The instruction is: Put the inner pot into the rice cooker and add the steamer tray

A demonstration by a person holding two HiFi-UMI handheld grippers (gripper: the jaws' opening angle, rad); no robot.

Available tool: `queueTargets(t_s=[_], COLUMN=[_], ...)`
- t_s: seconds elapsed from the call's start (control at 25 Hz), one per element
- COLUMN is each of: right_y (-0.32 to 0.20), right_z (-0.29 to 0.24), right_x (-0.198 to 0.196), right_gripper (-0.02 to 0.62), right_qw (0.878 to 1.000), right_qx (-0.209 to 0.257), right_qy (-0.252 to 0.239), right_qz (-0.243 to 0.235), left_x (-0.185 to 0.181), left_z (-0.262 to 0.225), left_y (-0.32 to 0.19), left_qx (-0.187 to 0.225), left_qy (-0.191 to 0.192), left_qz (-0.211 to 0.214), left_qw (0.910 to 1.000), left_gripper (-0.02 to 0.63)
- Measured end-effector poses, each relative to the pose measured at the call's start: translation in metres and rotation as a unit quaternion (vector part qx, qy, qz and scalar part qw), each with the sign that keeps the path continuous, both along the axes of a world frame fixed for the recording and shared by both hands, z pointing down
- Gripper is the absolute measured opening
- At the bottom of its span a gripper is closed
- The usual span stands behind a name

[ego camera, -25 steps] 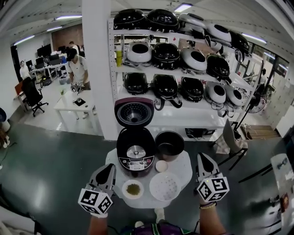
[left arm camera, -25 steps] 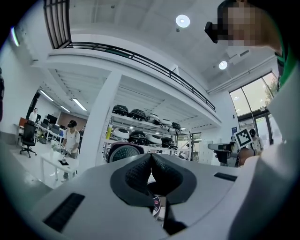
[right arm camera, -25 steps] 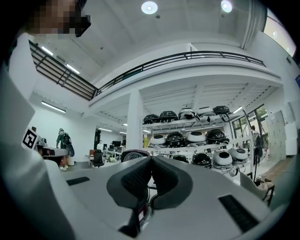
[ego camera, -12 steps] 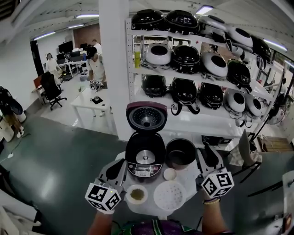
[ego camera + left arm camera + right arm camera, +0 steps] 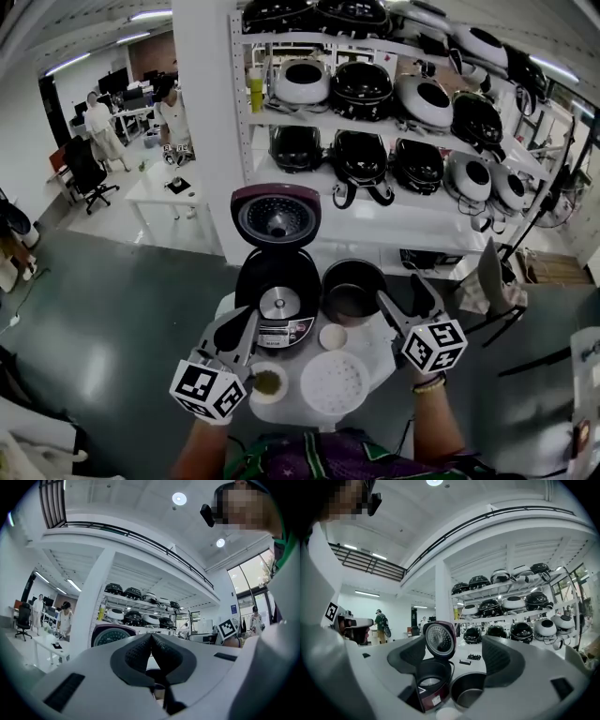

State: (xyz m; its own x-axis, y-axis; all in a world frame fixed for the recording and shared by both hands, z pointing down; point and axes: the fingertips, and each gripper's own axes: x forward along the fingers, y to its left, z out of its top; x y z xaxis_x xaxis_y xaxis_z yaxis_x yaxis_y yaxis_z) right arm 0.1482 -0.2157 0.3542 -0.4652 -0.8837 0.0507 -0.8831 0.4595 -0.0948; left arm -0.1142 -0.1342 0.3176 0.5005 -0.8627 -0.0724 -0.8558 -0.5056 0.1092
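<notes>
On the worktop the rice cooker stands back left, the inner pot just right of it; the steamer tray lies in front, a bowl beside its left; shelves stand behind.

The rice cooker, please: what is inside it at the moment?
Inside the rice cooker, only a round metal heating plate shows; the inner pot stands outside, beside it. The near inner wall is hidden behind the front rim.

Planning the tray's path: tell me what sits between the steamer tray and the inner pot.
A small white cup sits between the steamer tray and the inner pot; the head view shows it.
</notes>
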Motion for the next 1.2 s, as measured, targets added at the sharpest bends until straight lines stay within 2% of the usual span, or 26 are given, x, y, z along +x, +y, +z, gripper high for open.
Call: queueTargets(t_s=[0.52, 0.92, 1.2], right_y=[-0.042, -0.101, -0.144], right_z=[0.101, 0.166, 0.209], right_x=[0.054, 0.081, 0.086], right_gripper=[0.345, 0.331, 0.323], right_qw=[0.995, 0.990, 0.984], right_qx=[-0.091, -0.137, -0.171], right_qy=[0.017, 0.041, 0.049], right_qz=[0.025, 0.018, 0.005], left_x=[0.052, 0.076, 0.085], left_z=[0.036, 0.055, 0.076], left_y=[-0.044, -0.080, -0.104], left_qx=[-0.034, -0.047, -0.064], left_qy=[-0.012, -0.012, -0.029], left_qz=[0.014, -0.016, -0.036], left_qw=[0.9993, 0.9987, 0.9969], left_gripper=[0.021, 0.021, 0.021])
